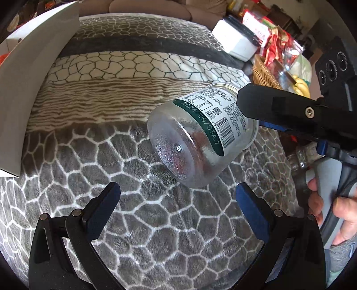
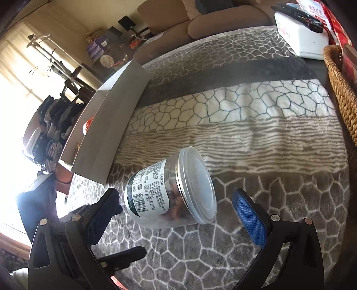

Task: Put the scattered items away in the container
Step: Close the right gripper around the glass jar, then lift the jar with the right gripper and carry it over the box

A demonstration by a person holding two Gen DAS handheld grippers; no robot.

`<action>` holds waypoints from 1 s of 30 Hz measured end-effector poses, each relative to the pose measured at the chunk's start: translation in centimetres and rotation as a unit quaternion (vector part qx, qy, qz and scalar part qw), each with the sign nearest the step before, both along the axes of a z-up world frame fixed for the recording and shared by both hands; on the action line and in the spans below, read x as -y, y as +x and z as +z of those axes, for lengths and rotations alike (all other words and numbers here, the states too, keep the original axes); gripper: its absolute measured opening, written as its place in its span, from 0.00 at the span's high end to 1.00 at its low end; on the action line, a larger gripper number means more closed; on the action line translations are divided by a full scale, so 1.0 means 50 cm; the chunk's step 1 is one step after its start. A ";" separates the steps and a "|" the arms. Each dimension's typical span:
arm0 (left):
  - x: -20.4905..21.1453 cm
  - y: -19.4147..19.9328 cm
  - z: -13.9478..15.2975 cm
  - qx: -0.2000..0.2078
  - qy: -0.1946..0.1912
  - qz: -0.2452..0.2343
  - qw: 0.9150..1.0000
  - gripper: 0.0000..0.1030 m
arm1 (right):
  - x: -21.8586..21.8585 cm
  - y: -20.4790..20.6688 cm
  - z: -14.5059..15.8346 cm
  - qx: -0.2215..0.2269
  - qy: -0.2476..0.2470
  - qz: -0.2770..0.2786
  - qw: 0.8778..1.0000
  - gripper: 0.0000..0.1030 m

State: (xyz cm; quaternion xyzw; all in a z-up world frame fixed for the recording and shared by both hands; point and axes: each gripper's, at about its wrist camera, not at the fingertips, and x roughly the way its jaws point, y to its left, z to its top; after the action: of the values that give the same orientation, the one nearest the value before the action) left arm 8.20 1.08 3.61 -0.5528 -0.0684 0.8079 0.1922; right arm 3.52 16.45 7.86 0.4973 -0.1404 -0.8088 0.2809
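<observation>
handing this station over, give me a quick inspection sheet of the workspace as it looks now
surface: patterned grey and cream blanket covers the table.
job's things: clear jar with a printed label lies on its side on the blanket, lid on; white box stands open to its left, something orange inside.
clutter: wicker basket with red packets, a white case with remotes on top.
grippers: left gripper open, empty, facing the jar's base; right gripper open, fingers either side of the jar, no contact seen.
cables: nothing seen on the blanket.
surroundings: sofa behind, bright window at left.
</observation>
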 end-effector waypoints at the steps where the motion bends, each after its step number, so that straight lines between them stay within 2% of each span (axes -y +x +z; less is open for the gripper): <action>1: -0.004 -0.004 -0.006 -0.003 -0.001 0.004 1.000 0.00 | 0.011 -0.003 0.001 -0.005 0.004 0.007 1.000 0.00; 3: -0.004 -0.012 -0.015 -0.005 0.011 0.023 1.000 0.00 | 0.034 -0.008 -0.005 -0.007 0.012 0.020 1.000 0.00; 6: 0.009 -0.019 -0.027 -0.002 0.055 0.060 0.997 0.00 | 0.055 -0.011 -0.017 0.000 0.033 0.032 0.999 0.00; 8: 0.027 -0.010 -0.022 -0.014 0.112 0.061 0.992 0.00 | 0.070 -0.006 -0.016 -0.011 0.073 0.044 0.996 0.00; 11: 0.045 0.009 -0.020 -0.020 0.165 0.054 0.985 0.00 | 0.082 0.002 -0.019 -0.010 0.078 0.065 0.995 0.00; 15: 0.063 0.031 -0.027 -0.021 0.172 0.027 0.985 0.00 | 0.097 0.002 -0.033 -0.011 0.101 0.069 0.992 0.00; 18: 0.089 0.046 -0.034 -0.014 0.164 0.024 0.986 0.00 | 0.106 0.000 -0.039 -0.014 0.115 0.069 0.991 0.00; 23: 0.121 0.048 -0.028 -0.003 0.174 0.034 0.984 0.00 | 0.130 -0.004 -0.079 -0.012 0.180 0.071 0.981 0.00; 25: 0.131 0.046 -0.019 -0.001 0.188 0.041 0.981 0.00 | 0.131 -0.005 -0.081 -0.019 0.169 0.069 0.983 0.05; 28: 0.151 0.045 -0.004 0.008 0.224 0.050 0.973 0.00 | 0.115 -0.013 -0.079 -0.012 0.140 0.055 0.989 0.06; 30: 0.162 0.043 0.001 0.019 0.244 0.056 0.968 0.00 | 0.089 -0.021 -0.079 0.010 0.092 0.036 0.995 0.06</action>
State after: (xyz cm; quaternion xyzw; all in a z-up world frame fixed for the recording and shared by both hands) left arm 10.34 -7.01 3.66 -0.4993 -0.2984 0.7658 0.2742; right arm 2.48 11.99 3.93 0.5336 -0.0499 -0.8029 0.2610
